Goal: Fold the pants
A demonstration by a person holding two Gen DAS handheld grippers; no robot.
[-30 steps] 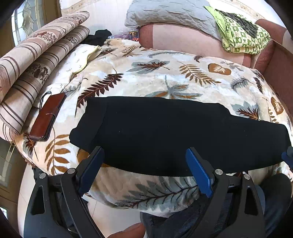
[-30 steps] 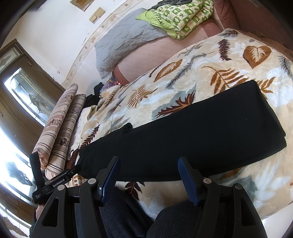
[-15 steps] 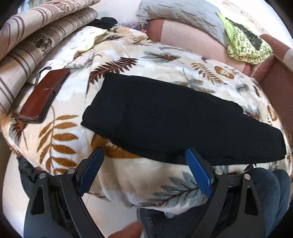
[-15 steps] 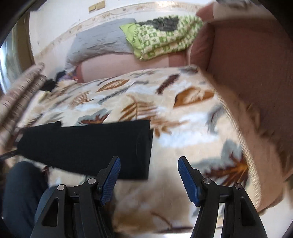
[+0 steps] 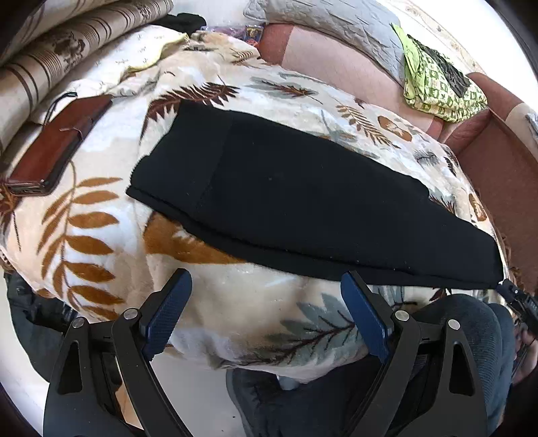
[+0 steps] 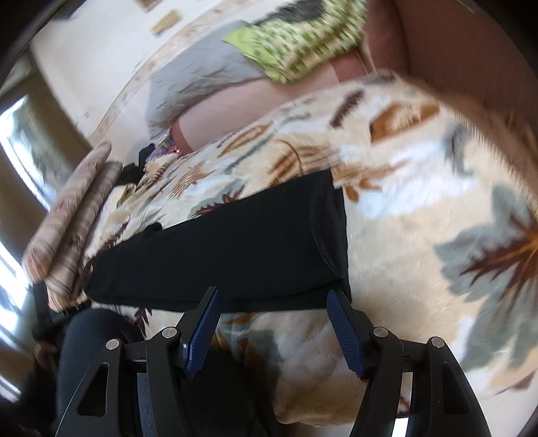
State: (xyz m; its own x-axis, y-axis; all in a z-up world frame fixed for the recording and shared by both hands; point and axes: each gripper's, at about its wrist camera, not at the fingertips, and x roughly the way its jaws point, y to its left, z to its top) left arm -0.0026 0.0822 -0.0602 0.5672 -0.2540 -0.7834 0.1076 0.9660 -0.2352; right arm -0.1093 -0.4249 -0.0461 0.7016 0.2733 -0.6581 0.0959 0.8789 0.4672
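Observation:
Black pants lie flat as one long strip across a leaf-patterned blanket. My left gripper hovers open just in front of the strip's near edge, nearer its left end, with nothing between its blue pads. In the right wrist view the pants end at a straight edge on the right. There my right gripper stands open over the near edge by that right end, its pads clear of the cloth. The picture is blurred.
A brown leather wallet lies on the blanket at the left, beside striped cushions. A grey pillow and green patterned cloth sit at the back on the pink sofa. A person's dark-trousered knees press against the blanket's front edge.
Both grippers have shifted: the left one dropped closer over the pants' left part, the right one swung along to the pants' right end. Both stayed open and held nothing.

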